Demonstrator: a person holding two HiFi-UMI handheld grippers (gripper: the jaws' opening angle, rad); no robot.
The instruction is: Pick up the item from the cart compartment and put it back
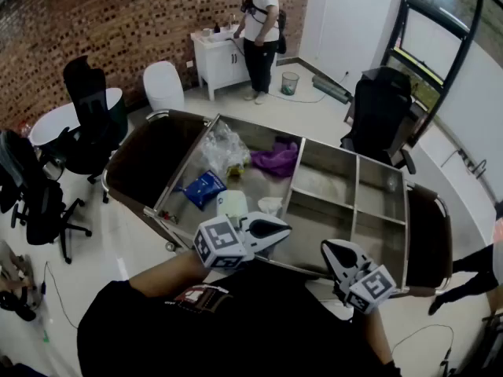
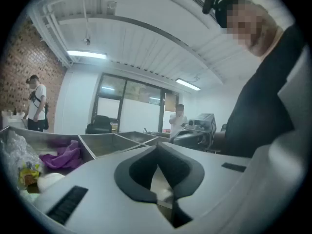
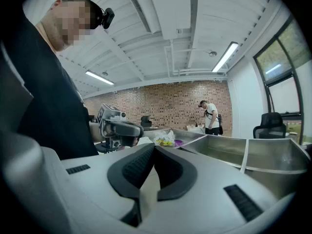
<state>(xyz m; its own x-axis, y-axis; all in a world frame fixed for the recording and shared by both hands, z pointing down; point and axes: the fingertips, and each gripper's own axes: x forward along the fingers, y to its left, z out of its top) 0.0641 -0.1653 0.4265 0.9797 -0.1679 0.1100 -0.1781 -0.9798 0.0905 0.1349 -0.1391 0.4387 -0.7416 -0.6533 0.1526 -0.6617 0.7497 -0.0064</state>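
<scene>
A steel cart [image 1: 354,203] with several compartments stands in front of me. Its big left compartment holds a purple cloth [image 1: 275,159], a clear plastic bag [image 1: 220,149], a blue packet [image 1: 204,187] and white items [image 1: 232,204]. My left gripper [image 1: 271,228] hovers over the cart's near rim beside those white items, shut and empty. My right gripper [image 1: 334,250] hangs at the near rim further right, also shut with nothing in it. In the left gripper view the closed gripper [image 2: 157,150] points across the compartments, with the purple cloth [image 2: 61,156] at left. In the right gripper view the gripper [image 3: 155,147] faces the left gripper [image 3: 119,128].
A person [image 1: 258,30] stands at a white cabinet [image 1: 220,57] by the brick wall. Black office chairs sit at the left [image 1: 90,108] and behind the cart at the right [image 1: 381,108]. A small bin [image 1: 289,82] stands on the floor. Another person [image 2: 178,121] stands beyond the cart.
</scene>
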